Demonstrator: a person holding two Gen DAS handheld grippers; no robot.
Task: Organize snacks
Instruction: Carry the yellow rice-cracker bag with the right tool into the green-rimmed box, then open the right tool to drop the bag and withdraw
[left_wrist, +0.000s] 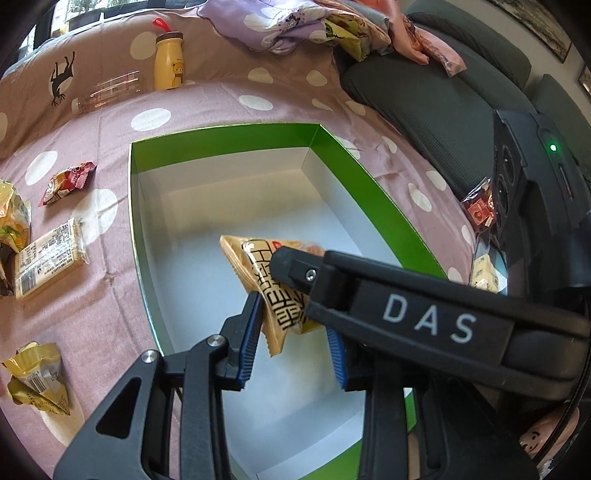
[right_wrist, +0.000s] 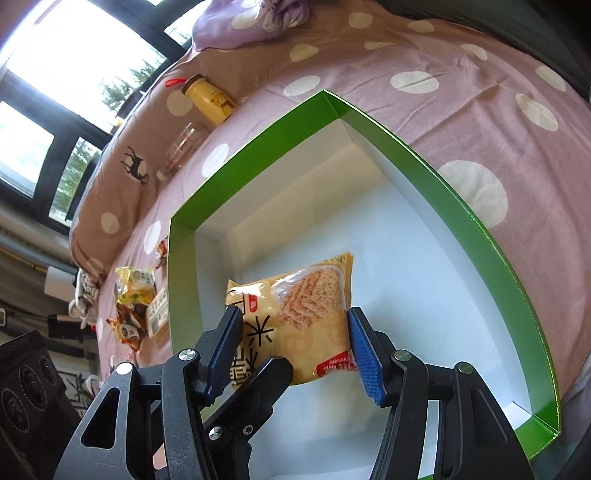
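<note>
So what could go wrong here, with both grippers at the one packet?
The snack packet hangs above the green box between the left gripper and right gripper. Which one truly grips it is unclear, so it may get tugged or crumpled. The crowded fingers could also collide.

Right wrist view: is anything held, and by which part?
The snack packet, above the green box, is clamped by its side edges in the right gripper. The left gripper straddles a corner; whether it grips cannot be told.
</note>
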